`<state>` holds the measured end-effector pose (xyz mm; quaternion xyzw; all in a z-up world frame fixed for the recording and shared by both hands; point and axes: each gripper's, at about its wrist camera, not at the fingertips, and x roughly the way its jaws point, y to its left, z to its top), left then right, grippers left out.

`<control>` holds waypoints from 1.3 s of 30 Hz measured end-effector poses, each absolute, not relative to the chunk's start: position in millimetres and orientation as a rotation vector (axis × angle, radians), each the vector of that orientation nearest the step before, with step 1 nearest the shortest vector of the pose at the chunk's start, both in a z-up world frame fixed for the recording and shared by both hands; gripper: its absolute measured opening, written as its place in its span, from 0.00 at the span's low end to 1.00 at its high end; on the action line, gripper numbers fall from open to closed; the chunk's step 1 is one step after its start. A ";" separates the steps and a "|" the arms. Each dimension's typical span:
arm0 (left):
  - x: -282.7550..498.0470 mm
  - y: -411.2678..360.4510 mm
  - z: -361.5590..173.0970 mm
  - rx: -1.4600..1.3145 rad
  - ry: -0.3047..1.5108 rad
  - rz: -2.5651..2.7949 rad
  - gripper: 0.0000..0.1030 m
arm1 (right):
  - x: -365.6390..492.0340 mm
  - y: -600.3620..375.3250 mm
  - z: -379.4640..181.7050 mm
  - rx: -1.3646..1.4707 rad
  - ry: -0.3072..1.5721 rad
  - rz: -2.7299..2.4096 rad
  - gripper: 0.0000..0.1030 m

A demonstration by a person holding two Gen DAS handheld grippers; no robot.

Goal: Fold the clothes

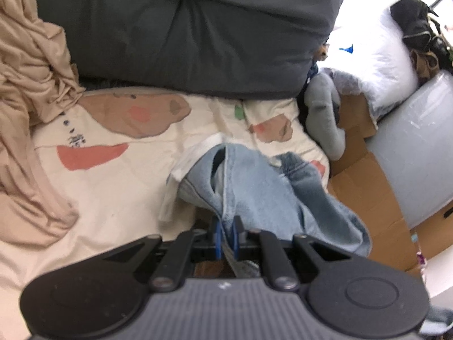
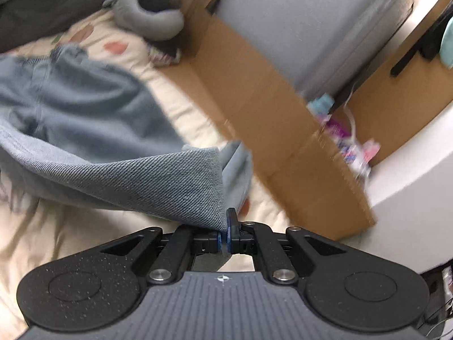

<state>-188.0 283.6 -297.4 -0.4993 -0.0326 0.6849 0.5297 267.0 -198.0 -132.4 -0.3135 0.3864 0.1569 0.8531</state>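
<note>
A pair of light blue jeans (image 1: 254, 192) hangs bunched over the cream patterned bedspread (image 1: 113, 192). My left gripper (image 1: 226, 235) is shut on a denim edge that runs down between its blue pads. In the right wrist view the jeans (image 2: 93, 130) stretch from the left to my right gripper (image 2: 225, 233), which is shut on a corner of the denim near the bed's right side. A tan garment (image 1: 31, 107) lies crumpled at the left of the bed.
A dark grey pillow (image 1: 184, 34) fills the head of the bed. A grey neck pillow (image 2: 150, 11) sits at the bed's far corner. Flattened cardboard (image 2: 269, 119) and a plastic-wrapped grey roll (image 2: 311, 28) stand beside the bed, with a white pillow (image 1: 373, 56) behind.
</note>
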 end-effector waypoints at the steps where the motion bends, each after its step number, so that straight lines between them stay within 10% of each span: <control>1: -187.8 282.3 -299.6 -1.197 -0.063 1.635 0.08 | 260.2 -202.8 -142.6 -0.652 0.833 0.334 0.01; 19: -171.7 278.8 -298.8 -1.198 0.100 1.671 0.07 | 138.5 -271.6 -245.2 -0.474 1.139 0.388 0.03; 39: -141.4 257.3 -261.9 -1.260 0.225 1.656 0.07 | 112.4 -351.2 -197.3 -0.185 1.042 0.134 0.02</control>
